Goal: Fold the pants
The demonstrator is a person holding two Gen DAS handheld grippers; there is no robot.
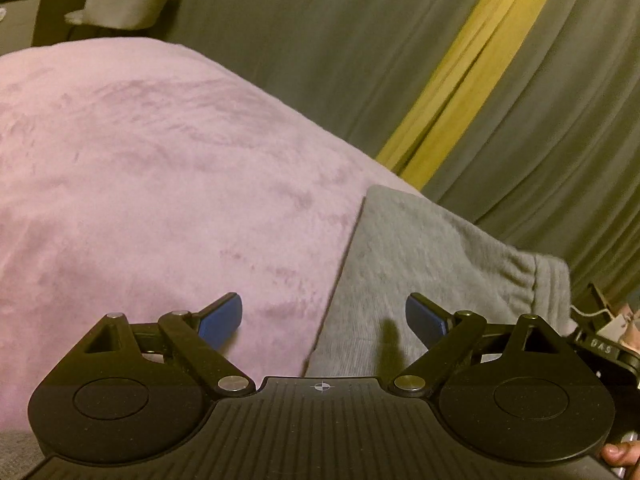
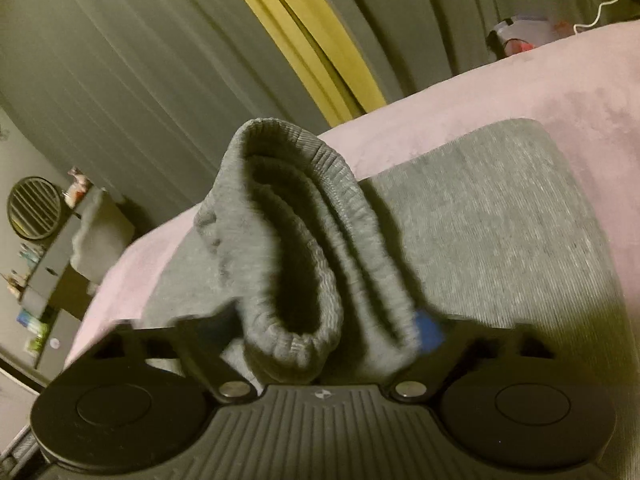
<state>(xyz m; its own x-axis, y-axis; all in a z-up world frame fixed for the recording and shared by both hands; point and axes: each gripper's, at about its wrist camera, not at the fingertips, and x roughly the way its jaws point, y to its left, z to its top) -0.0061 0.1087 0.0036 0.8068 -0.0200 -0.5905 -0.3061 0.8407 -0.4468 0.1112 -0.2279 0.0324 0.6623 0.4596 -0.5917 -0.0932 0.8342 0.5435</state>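
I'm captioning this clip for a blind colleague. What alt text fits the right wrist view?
The right gripper is shut on the ribbed cuff of grey pants, lifting the bunched fabric above the rest of the garment, which lies flat on a pink blanket. Grey curtains with a yellow strip hang behind.

Bedroom at home: pink blanket, grey curtains, cluttered dresser.

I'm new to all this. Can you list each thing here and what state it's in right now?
Left gripper: open, holding nothing.
Right gripper: shut on the ribbed cuffs.
Ribbed cuffs: bunched together, lifted above the rest.
Gray pants: lying flat on the blanket.
Pink blanket: spread out beneath the pants.
Curtains: drawn closed.
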